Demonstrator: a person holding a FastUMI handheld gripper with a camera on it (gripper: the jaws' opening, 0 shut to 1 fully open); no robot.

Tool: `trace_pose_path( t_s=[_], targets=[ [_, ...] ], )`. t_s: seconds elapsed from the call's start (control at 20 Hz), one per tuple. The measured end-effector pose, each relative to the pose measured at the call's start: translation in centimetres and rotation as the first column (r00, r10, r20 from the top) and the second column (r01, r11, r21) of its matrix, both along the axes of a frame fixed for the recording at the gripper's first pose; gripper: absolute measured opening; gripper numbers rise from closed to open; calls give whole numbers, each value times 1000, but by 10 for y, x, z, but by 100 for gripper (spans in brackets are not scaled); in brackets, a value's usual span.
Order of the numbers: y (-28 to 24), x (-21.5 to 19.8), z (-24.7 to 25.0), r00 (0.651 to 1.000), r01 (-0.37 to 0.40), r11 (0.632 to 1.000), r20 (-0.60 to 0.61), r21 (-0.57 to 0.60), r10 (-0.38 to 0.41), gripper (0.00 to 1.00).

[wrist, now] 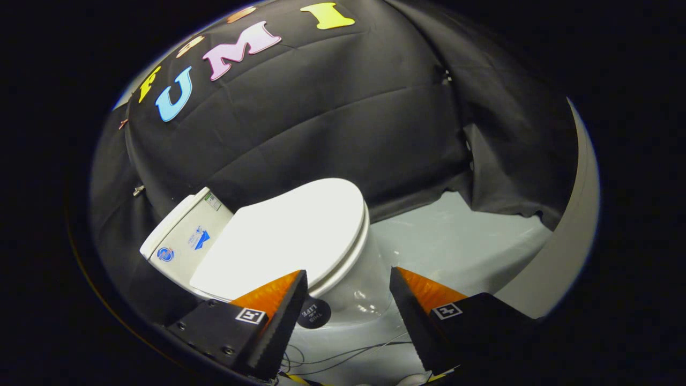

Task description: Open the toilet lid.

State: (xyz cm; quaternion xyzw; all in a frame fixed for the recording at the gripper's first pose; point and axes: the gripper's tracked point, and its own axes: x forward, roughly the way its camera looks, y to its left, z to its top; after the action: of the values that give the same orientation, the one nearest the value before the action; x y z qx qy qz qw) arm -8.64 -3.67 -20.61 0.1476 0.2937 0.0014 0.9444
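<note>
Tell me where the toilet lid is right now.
In the gripper view the toilet lid lies closed on the bowl, just beyond the open gripper, with the tank behind it.

White toilet lid (289, 236), glossy, oval, closed flat on its seat, tank (185, 241) behind it, front rim just ahead of the spread gripper (348, 279), left fingertip overlapping its edge
</note>
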Motion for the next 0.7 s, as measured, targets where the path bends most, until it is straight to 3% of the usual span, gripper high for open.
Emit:
trace_pose_path(
  t_s=[0.2,0.3,0.5,0.6,0.65,0.7],
  targets=[
    [5,-2,-23,993,72,981,-107,182,-53,96],
    [11,-9,-30,983,118,951,-166,285,-73,79],
    [33,-14,-40,973,135,888,-226,441,-35,78],
    [42,-13,-43,972,128,871,-233,473,-17,53],
    [44,-13,-43,971,138,861,-237,489,-21,53],
    [42,-12,-42,972,155,853,-232,499,-41,40]
  ],
)
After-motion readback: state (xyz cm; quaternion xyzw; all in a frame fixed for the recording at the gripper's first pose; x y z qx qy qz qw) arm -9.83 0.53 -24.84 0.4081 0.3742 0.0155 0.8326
